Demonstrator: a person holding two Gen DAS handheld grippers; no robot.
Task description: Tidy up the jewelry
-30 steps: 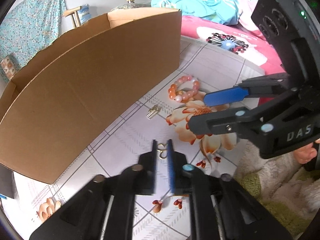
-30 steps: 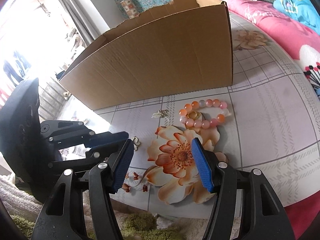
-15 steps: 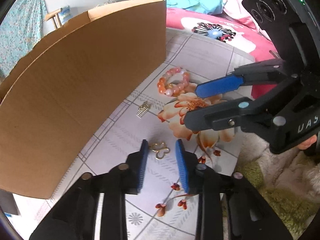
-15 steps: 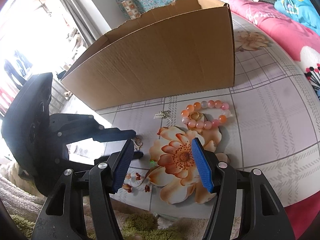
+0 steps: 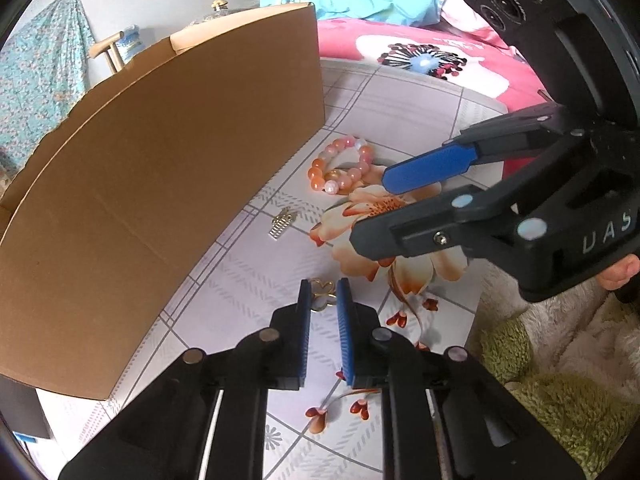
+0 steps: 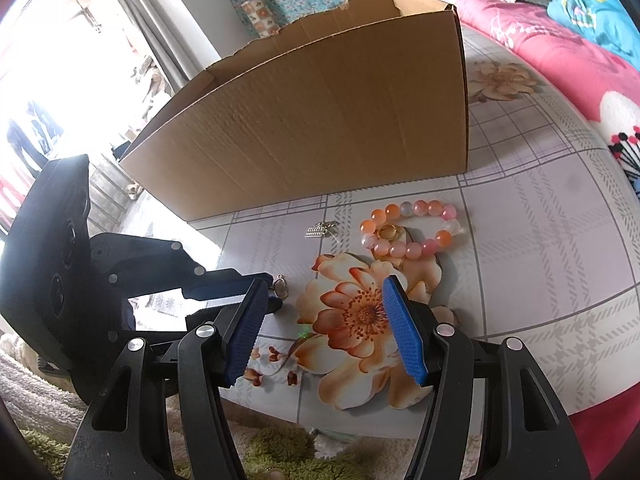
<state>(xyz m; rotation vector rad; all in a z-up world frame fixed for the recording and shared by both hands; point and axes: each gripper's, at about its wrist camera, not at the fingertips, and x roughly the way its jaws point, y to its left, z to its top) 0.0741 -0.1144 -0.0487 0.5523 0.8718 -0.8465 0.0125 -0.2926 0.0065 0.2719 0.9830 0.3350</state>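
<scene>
**Left gripper closes around the gold butterfly charm**

Left wrist view: the left gripper [image 5: 322, 294] has its blue pads narrowed around a small gold butterfly charm [image 5: 322, 294] lying on the flowered tablecloth [image 5: 404, 92]; whether the pads actually touch it cannot be told. A silver clip [image 5: 282, 224] lies near the cardboard box [image 5: 160, 168], with a pink bead bracelet [image 5: 340, 170] farther on.

Right wrist view: the right gripper [image 6: 324, 332] hangs spread wide and empty above a printed orange flower. The charm [image 6: 280, 285] sits at the left gripper's tips. A gold ring [image 6: 387, 233] rests inside the bracelet [image 6: 408, 232].
</scene>
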